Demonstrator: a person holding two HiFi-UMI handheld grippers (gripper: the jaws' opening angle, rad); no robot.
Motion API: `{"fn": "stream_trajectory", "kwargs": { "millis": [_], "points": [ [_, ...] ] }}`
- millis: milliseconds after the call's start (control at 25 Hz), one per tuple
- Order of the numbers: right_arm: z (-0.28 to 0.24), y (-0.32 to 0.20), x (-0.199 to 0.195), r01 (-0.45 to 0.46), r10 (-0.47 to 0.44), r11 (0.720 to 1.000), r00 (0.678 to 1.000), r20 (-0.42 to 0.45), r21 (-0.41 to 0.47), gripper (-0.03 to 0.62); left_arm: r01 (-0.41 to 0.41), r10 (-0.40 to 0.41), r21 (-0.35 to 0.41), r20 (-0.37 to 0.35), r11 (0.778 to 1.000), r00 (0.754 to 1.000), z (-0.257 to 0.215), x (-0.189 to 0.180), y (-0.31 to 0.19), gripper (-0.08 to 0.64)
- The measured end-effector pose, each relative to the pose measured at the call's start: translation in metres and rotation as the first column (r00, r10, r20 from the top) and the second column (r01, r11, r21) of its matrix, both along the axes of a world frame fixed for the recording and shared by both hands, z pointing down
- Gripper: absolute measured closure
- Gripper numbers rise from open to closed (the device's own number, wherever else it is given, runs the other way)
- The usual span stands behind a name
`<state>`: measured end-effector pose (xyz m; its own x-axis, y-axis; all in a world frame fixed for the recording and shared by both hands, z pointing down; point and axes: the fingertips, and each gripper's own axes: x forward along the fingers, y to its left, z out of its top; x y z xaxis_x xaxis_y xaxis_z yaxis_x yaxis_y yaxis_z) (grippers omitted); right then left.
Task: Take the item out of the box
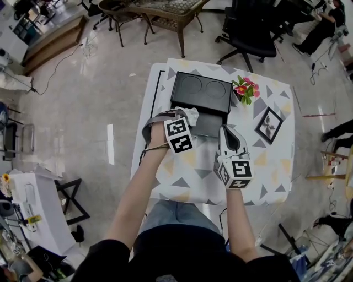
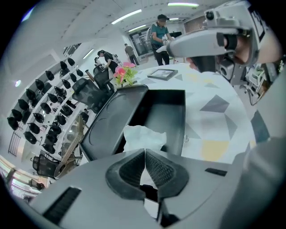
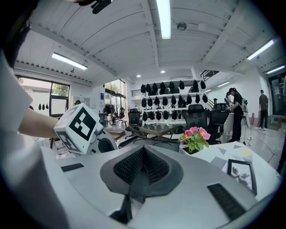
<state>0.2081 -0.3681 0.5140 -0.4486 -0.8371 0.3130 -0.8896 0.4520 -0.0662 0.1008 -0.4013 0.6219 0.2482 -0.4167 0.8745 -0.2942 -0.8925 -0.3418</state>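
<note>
The left gripper [image 2: 144, 152] is clamped on the crumpled white item [image 2: 144, 135] just over the open black box [image 2: 172, 117], while the right gripper [image 3: 142, 151] is closed and empty; extraction appears under way, and the next move calls for lifting the item clear onto the counter [image 1: 182, 182].

The box [image 1: 209, 125] sits toward the far side of the desk [image 1: 265, 182], with its open lid [image 1: 201, 92] behind it. Potted flowers [image 1: 246, 89] stand just right of the lid. A picture frame [image 1: 269, 124] lies right of the box, apart from it. The left gripper [image 1: 185, 115] is over the box's left near corner, its jaws closed on crumpled paper [image 1: 191, 115] above the box's left edge. The right gripper [image 1: 225, 130] is just beside the box's right near corner, jaws together. On the floor beyond the desk stands an office chair [image 1: 251, 33], with a wicker table [image 1: 165, 11] to its left.
</note>
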Motion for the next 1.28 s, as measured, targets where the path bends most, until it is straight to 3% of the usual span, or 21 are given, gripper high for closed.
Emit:
{"fn": "stream_trajectory", "kwargs": {
  "millis": [120, 200, 400, 560, 720, 840, 920, 1160, 1280],
  "points": [
    [-0.003, 0.005, 0.005, -0.021, 0.021, 1.0, 1.0, -0.001, 0.008, 0.591, 0.037, -0.035, 0.015, -0.116, 0.999, 0.993, -0.023, 0.005, 0.004, 0.537],
    [-0.008, 0.009, 0.009, -0.041, 0.041, 0.999, 0.999, 0.003, 0.017, 0.591, 0.077, -0.071, 0.018, -0.231, 0.997, 0.97, -0.041, 0.01, 0.006, 0.537],
    [-0.025, 0.022, 0.022, -0.097, 0.096, 0.993, 0.995, 0.018, 0.062, 0.589, 0.192, -0.13, 0.08, -0.488, 0.978, 0.863, -0.096, 0.018, 0.007, 0.537],
    [-0.04, 0.034, 0.034, -0.14, 0.138, 0.985, 0.99, 0.031, 0.102, 0.589, 0.29, -0.137, 0.131, -0.656, 0.948, 0.742, -0.138, 0.017, 0.013, 0.537],
    [-0.055, 0.051, 0.042, -0.184, 0.179, 0.973, 0.983, 0.047, 0.138, 0.59, 0.375, -0.117, 0.142, -0.8, 0.916, 0.588, -0.178, 0.013, 0.027, 0.536],
    [-0.066, 0.064, 0.047, -0.204, 0.198, 0.965, 0.979, 0.058, 0.166, 0.591, 0.428, -0.101, 0.127, -0.876, 0.895, 0.472, -0.199, 0.007, 0.036, 0.535],
    [-0.072, 0.072, 0.051, -0.219, 0.211, 0.958, 0.975, 0.064, 0.184, 0.591, 0.449, -0.088, 0.122, -0.904, 0.885, 0.419, -0.209, 0.005, 0.043, 0.535],
    [-0.083, 0.094, 0.06, -0.253, 0.242, 0.941, 0.967, 0.077, 0.223, 0.591, 0.467, -0.047, 0.14, -0.93, 0.873, 0.366, -0.221, 0.003, 0.071, 0.535],
    [-0.084, 0.103, 0.065, -0.264, 0.253, 0.935, 0.964, 0.076, 0.238, 0.591, 0.467, -0.044, 0.136, -0.934, 0.874, 0.355, -0.22, 0.003, 0.083, 0.535]
  ]
}}
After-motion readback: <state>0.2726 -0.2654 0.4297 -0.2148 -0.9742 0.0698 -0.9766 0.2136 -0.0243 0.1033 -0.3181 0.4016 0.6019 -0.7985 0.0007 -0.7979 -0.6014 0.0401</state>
